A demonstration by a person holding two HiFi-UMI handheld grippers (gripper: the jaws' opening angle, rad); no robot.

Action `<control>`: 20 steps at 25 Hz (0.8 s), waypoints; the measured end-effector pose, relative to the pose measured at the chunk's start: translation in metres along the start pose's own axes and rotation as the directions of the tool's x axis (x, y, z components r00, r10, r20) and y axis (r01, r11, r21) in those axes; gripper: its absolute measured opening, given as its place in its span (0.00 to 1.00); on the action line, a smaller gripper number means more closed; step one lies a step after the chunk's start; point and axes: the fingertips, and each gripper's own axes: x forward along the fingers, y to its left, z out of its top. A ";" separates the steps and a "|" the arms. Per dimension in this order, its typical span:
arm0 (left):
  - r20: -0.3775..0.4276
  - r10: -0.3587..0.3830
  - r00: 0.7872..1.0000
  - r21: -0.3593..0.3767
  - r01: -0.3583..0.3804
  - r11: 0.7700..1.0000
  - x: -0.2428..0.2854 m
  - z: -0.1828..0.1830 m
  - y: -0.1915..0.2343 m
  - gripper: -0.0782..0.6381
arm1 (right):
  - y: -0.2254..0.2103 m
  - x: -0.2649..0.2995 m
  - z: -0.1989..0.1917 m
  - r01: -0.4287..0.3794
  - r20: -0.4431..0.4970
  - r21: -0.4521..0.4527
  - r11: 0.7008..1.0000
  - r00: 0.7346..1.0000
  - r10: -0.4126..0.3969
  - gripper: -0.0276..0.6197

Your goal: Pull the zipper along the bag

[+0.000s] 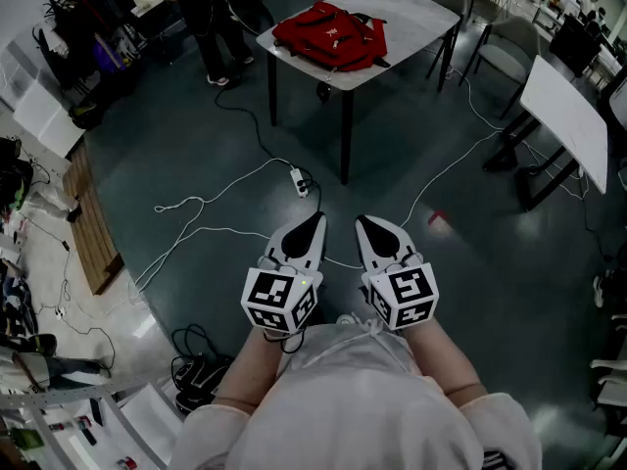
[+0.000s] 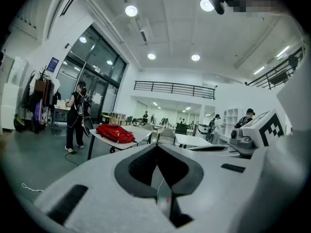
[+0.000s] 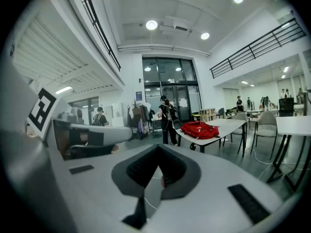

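Note:
A red bag lies on a white table across the room, well ahead of me. Both grippers are held close to my body, side by side above the floor and far from the bag. My left gripper is shut, its tips meeting with nothing between them. My right gripper is likewise shut and empty. In the left gripper view the bag shows small beyond the closed gripper. The right gripper view shows the bag on the table past the closed gripper.
White cables and a power strip trail over the dark floor between me and the table. A person stands left of the table. Another white table and a chair stand at the right. Clutter lines the left wall.

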 end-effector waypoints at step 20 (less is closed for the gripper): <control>-0.029 0.023 0.999 0.025 -0.022 0.999 0.010 -0.014 -0.001 0.14 | -0.019 0.001 -0.018 0.024 -0.026 0.067 0.997 0.999 -0.022 0.09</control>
